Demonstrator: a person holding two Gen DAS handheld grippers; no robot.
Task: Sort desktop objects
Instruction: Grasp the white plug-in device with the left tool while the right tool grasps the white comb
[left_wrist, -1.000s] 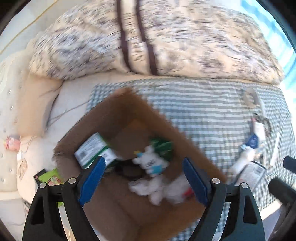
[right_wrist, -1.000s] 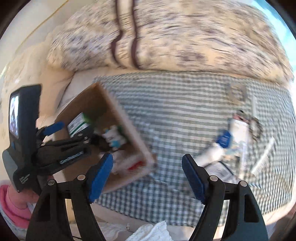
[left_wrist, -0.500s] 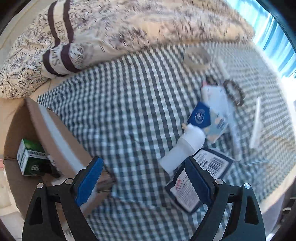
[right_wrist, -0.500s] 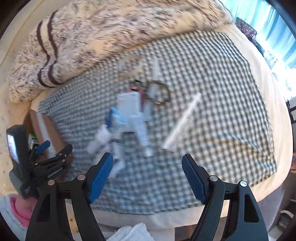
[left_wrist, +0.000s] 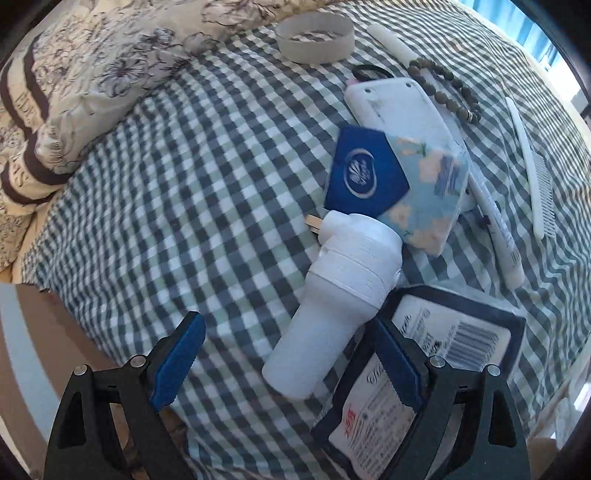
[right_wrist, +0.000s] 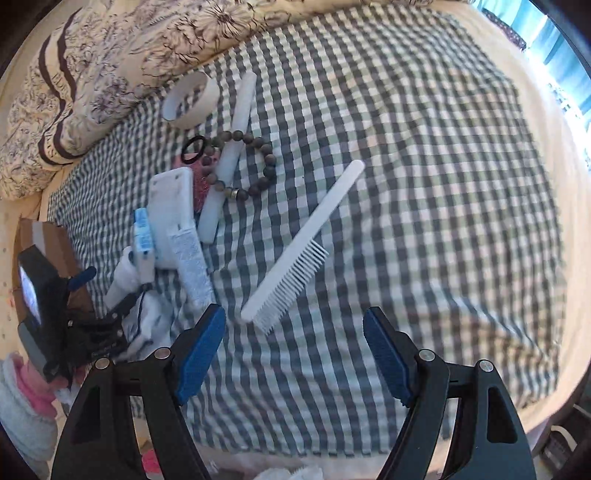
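A white bottle (left_wrist: 340, 291) lies on the checked cloth (left_wrist: 207, 184), its base between the open fingers of my left gripper (left_wrist: 291, 365). A dark-framed packet with a barcode (left_wrist: 424, 369) lies under the right finger. Beyond the bottle are a blue tissue pack (left_wrist: 399, 184), a white flat case (left_wrist: 399, 107), a bead bracelet (left_wrist: 447, 85) and a tape ring (left_wrist: 316, 35). In the right wrist view, my right gripper (right_wrist: 295, 354) hangs open just short of a white comb (right_wrist: 303, 243). The left gripper (right_wrist: 85, 321) shows at the left there, over the bottle (right_wrist: 122, 280).
A cardboard box (left_wrist: 33, 362) stands at the cloth's left edge, its corner (right_wrist: 44, 240) also in the right wrist view. A flowered quilt (left_wrist: 92, 74) is heaped along the far side. A white stick (right_wrist: 232, 147), a black hair tie (right_wrist: 194, 147) and a pen (left_wrist: 498, 221) lie among the pile.
Both grippers have swung right, away from the box, and closed in on the pile. The left now straddles the white bottle; the right has come down near the comb.
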